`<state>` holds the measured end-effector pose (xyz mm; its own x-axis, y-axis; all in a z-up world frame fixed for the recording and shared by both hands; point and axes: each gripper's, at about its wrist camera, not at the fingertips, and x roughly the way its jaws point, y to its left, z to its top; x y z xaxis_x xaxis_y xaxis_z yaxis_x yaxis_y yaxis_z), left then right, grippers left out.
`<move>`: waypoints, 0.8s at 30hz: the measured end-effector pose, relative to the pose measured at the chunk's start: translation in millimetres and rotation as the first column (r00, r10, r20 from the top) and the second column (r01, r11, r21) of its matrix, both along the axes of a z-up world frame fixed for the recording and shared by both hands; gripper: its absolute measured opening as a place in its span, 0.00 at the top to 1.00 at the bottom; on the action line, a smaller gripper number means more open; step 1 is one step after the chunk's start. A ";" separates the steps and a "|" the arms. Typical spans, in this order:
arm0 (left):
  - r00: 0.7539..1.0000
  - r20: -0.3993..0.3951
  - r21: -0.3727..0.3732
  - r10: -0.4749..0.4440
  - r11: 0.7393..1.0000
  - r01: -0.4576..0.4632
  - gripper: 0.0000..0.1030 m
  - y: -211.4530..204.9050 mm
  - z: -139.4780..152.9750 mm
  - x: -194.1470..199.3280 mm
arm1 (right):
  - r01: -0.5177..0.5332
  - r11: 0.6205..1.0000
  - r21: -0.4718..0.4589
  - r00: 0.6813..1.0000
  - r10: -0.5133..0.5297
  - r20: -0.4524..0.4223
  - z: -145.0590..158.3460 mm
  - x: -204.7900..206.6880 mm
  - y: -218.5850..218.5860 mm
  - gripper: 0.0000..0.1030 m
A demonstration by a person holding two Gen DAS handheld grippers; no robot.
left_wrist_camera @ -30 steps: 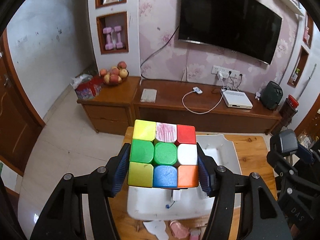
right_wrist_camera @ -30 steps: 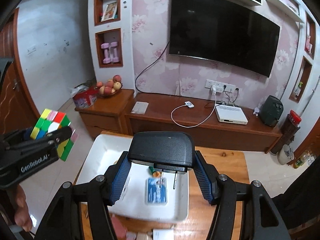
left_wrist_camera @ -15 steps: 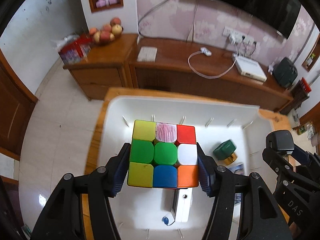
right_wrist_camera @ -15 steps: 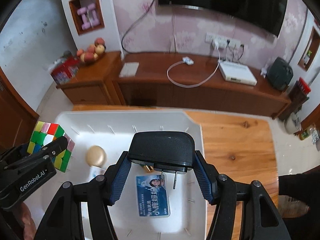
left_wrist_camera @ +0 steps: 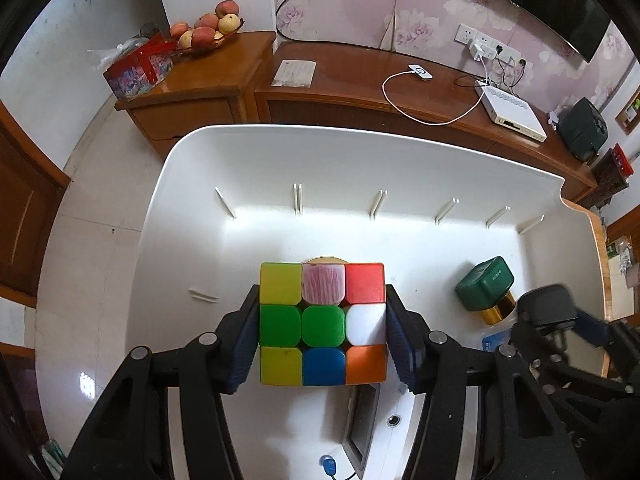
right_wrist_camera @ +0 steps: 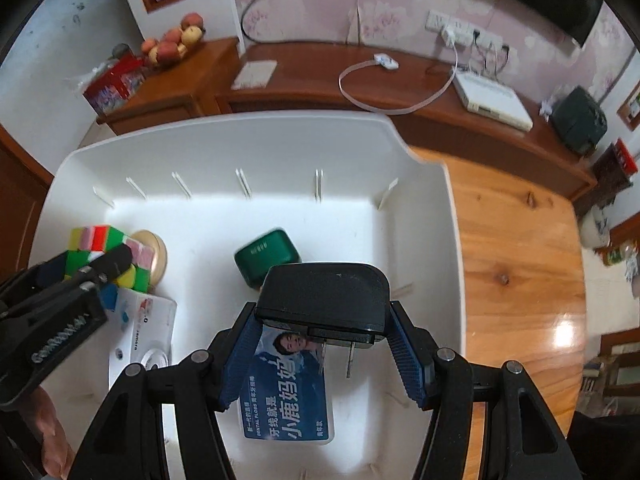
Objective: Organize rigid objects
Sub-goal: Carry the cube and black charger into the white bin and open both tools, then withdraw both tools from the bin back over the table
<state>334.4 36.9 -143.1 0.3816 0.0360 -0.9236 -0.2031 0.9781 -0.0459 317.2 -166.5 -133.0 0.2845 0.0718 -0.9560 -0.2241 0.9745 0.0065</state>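
Observation:
A multicoloured puzzle cube (left_wrist_camera: 322,322) sits between the blue pads of my left gripper (left_wrist_camera: 321,294), whose jaws are closing on it. It hangs inside a white plastic bin (left_wrist_camera: 360,136), just above a white camera (left_wrist_camera: 362,412) and a round tan lid (left_wrist_camera: 324,259). My right gripper (right_wrist_camera: 322,312) is shut on a black plug adapter (right_wrist_camera: 324,292), prongs down, over a blue dental floss card (right_wrist_camera: 288,392) on the floor of the bin (right_wrist_camera: 240,120). The right wrist view shows the cube (right_wrist_camera: 108,240) and the left gripper (right_wrist_camera: 80,276) at its left.
A green box with a gold base (left_wrist_camera: 486,286) lies in the bin between the two grippers. The bin stands on a wooden table (right_wrist_camera: 520,280). Behind it runs a low wooden cabinet (left_wrist_camera: 360,80) with a white cable, a white set-top box and a fruit bowl.
Both grippers have come down and tilted steeply into the bin, each keeping its load. The bin now fills both views, and the TV wall has slid up out of frame.

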 end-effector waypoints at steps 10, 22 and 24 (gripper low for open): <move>1.000 0.014 0.004 -0.009 1.000 0.009 0.05 0.3 14.4 -6.4 | -0.025 0.998 0.052 0.999 0.022 0.049 19.0 -14.6 4.5 0.22; 0.994 0.110 0.037 -0.023 0.999 0.019 0.05 -1.9 72.3 -56.5 | -0.050 0.997 0.056 0.977 0.037 0.208 78.7 -73.9 -9.8 0.22; 0.991 0.126 0.048 -0.035 0.998 0.029 0.05 -5.2 83.1 -70.1 | -0.052 0.997 0.062 0.971 0.036 0.237 91.7 -88.9 -14.1 0.22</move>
<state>264.2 31.7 -60.0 0.4972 0.0629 -0.8653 -0.1671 0.9856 -0.0244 228.4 -180.6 -41.3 0.4964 0.1513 -0.8548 -0.2702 0.9627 0.0135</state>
